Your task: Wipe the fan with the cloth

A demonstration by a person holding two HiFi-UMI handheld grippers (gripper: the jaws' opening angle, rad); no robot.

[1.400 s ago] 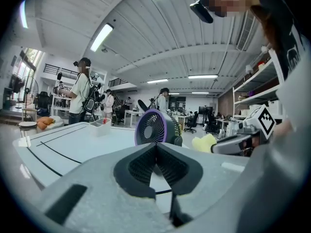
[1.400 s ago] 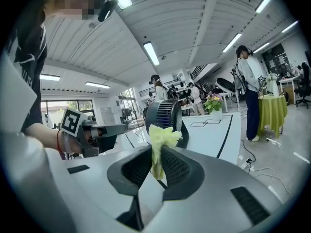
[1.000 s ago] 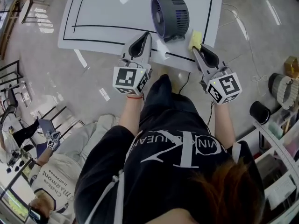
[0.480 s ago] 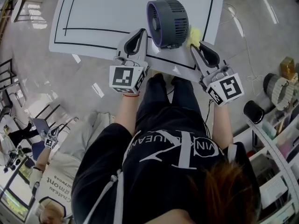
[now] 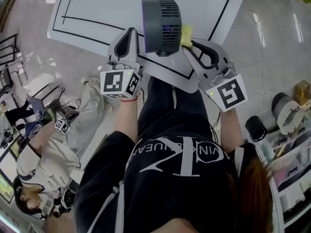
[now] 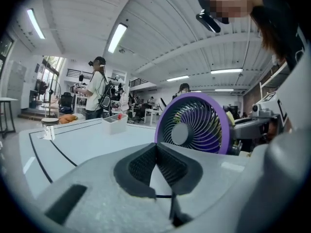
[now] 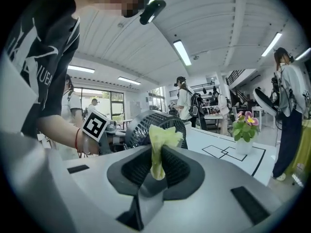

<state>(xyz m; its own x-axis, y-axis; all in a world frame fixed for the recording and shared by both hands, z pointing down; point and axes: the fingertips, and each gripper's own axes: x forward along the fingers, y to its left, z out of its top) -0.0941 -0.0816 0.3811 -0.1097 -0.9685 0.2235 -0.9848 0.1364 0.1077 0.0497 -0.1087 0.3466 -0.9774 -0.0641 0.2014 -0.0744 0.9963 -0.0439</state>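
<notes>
Here, a dark grey fan (image 5: 162,19) with a purple front is seen standing near the front edge of a white table (image 5: 97,8) marked with black lines. The left gripper (image 5: 130,35) is held just beside the fan's left side, its jaws pressed together with nothing between them. A yellow-green cloth (image 5: 186,34) is clamped in the right gripper (image 5: 192,45) at the fan's right side.
</notes>
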